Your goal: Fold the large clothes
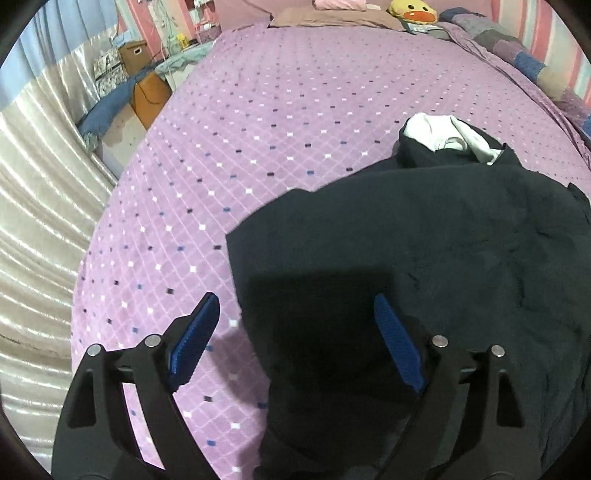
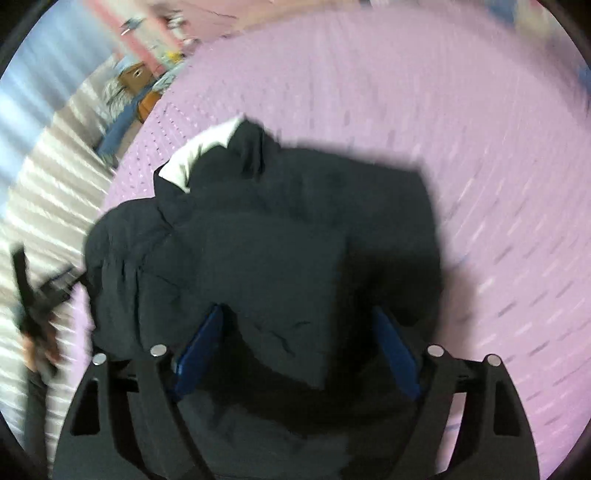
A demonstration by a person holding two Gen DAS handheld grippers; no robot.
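Note:
A black garment [image 1: 424, 258] lies bunched on the purple patterned bedspread [image 1: 258, 129], with a white lining [image 1: 443, 136] showing at its far end. My left gripper [image 1: 295, 301] hangs open over the garment's left edge. One blue pad [image 1: 192, 343] is above the bedspread and the other above the cloth, and nothing is pinched. In the blurred right wrist view the garment [image 2: 277, 240] fills the middle, its white lining [image 2: 199, 155] at the upper left. My right gripper [image 2: 298, 312] stands open just above it, a loose fold lying between the pads. The left gripper [image 2: 33, 295] shows as a blur at that view's left edge.
A shiny silver curtain [image 1: 37, 221] hangs along the bed's left side. Beyond it stand a cardboard box [image 1: 135, 53] and a wooden cabinet [image 1: 151, 98] with blue cloth. A yellow duck plush [image 1: 413, 11], pillows and a patchwork quilt [image 1: 517, 55] lie at the bed's far end.

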